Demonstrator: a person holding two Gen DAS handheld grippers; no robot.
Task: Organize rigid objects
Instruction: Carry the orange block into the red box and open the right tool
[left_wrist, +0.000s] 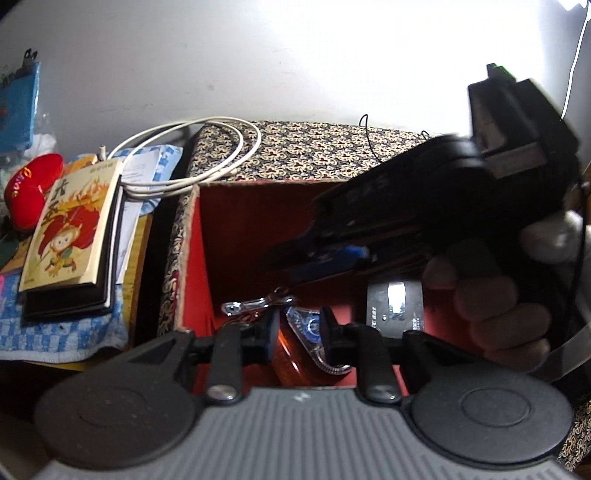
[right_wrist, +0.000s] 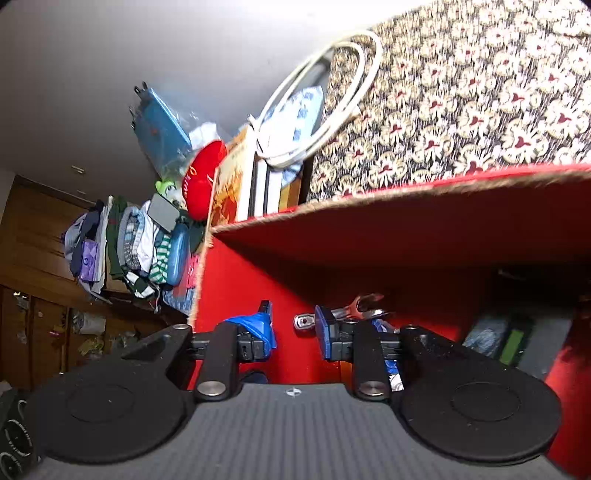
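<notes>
A patterned box with a red lining stands open below my left gripper, which is open and empty above its front edge. Inside lie a metal clip, a clear plastic tool and a small black device. The other gripper, held by a hand, reaches down into the box from the right. In the right wrist view my right gripper is open inside the red box, near a metal clip and a wrench head. A dark device lies at right.
Left of the box a stack of books with a cartoon cover lies on a blue checked cloth, with a red pouch and a coiled white cable. Folded clothes pile up farther off.
</notes>
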